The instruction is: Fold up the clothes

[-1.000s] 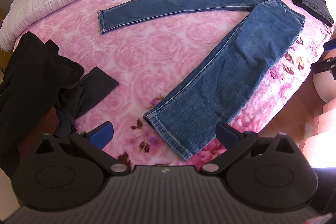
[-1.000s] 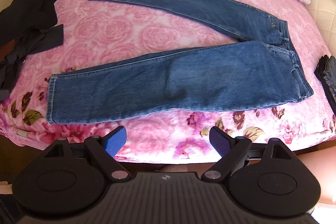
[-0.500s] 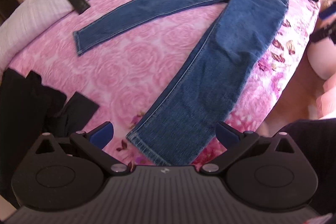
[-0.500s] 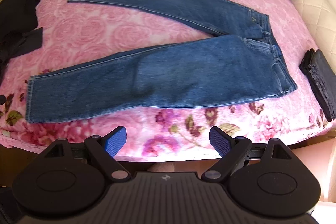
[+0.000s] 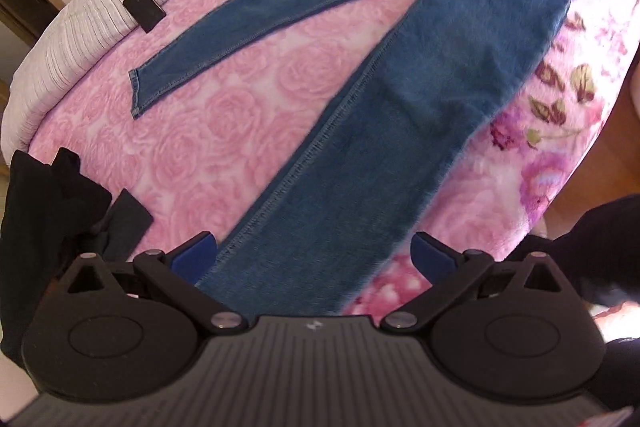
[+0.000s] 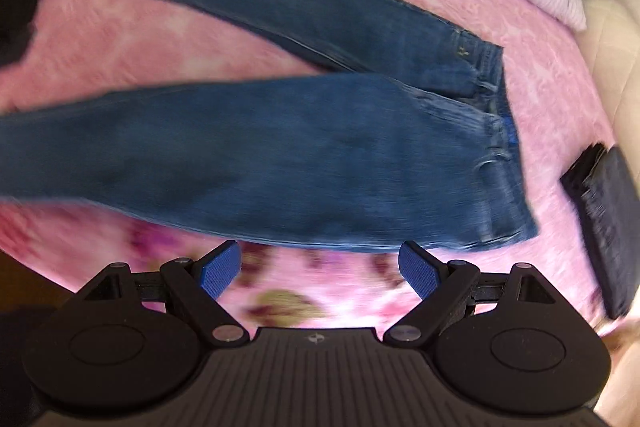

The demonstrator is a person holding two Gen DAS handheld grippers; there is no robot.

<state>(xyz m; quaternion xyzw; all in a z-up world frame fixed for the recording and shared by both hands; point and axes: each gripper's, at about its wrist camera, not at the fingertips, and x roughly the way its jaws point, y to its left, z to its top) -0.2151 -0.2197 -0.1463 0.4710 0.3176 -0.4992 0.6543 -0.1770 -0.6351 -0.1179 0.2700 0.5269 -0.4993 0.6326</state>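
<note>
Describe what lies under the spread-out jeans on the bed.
The jeans lie flat on a pink rose-patterned blanket, which shows all round them and between the two legs. Whatever sits directly beneath the denim is covered, and the near hem is hidden behind the left gripper.

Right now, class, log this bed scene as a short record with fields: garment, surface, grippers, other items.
garment: blue jeans, flat, legs spread in a V
surface: pink rose blanket
left gripper: open, over the near leg's hem
right gripper: open, empty, near the waist side
other items: black clothes; folded dark garment; small black object
</note>
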